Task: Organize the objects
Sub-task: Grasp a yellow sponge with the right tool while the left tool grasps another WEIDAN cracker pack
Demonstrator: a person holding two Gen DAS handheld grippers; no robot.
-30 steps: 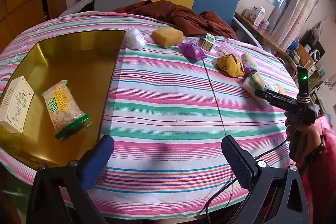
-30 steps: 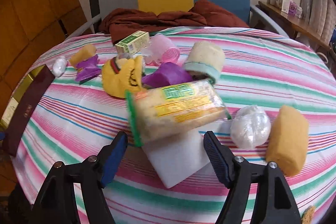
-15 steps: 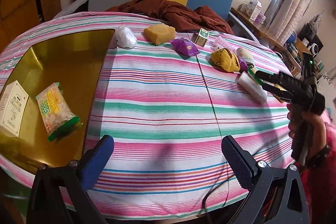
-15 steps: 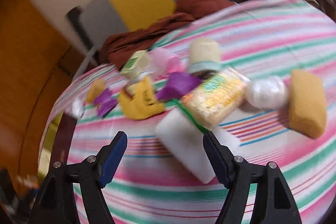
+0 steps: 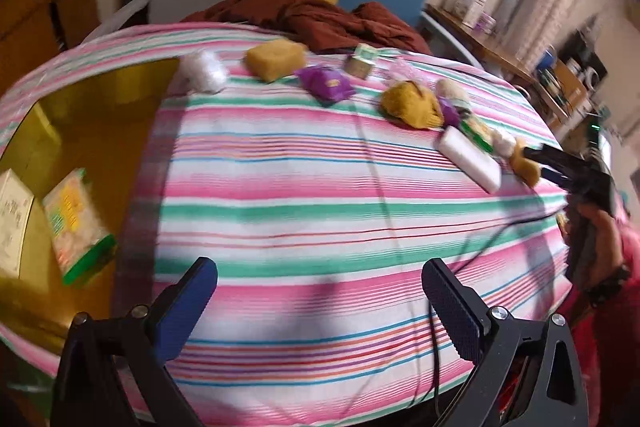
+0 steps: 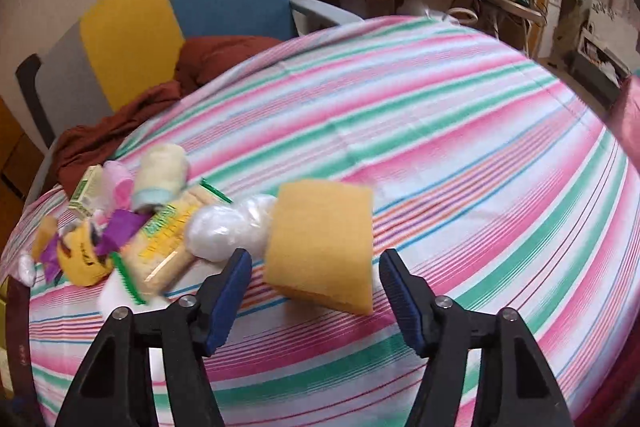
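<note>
Just ahead of the right gripper [image 6: 314, 281], whose blue-padded jaws stand apart and empty, lies the yellow rectangular foam sponge [image 6: 322, 245] on the pink-and-green striped tablecloth [image 6: 460, 155], lined up with the gap between the jaws. The step in hand looks like the approach to pick this sponge up; the next move calls for pushing forward until the pads flank its sides, then closing. Touching the sponge on the gripper's left is a white crinkled plastic ball [image 6: 218, 233], which may get nudged or pinched, and beyond that a clear packet of yellow biscuits [image 6: 166, 243]. The left gripper [image 5: 320, 297] hangs apart and empty over bare cloth, with the gold metal tray [image 5: 100, 123] to its left holding another biscuit packet [image 5: 76, 225].
</note>
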